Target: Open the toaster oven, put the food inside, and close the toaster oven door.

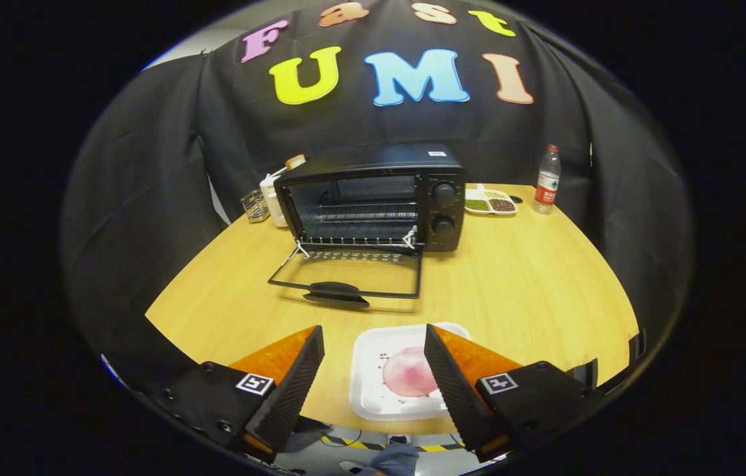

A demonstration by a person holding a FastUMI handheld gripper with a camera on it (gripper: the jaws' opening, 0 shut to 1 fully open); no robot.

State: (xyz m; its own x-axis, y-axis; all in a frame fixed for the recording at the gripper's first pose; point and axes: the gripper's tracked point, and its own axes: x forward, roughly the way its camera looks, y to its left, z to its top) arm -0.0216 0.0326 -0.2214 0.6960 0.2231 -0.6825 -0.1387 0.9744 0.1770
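Gripper view | tool [374,344] wide, empty | tray [366,396] corner hidden by finger | toaster oven [379,198] door down

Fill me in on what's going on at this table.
A person is working handheld tongs at a wooden table. The toaster oven already has its door dropped flat open. The tongs are open, their fingers spread to either side of a white tray holding a pink bun, touching neither. The food is not inside yet.
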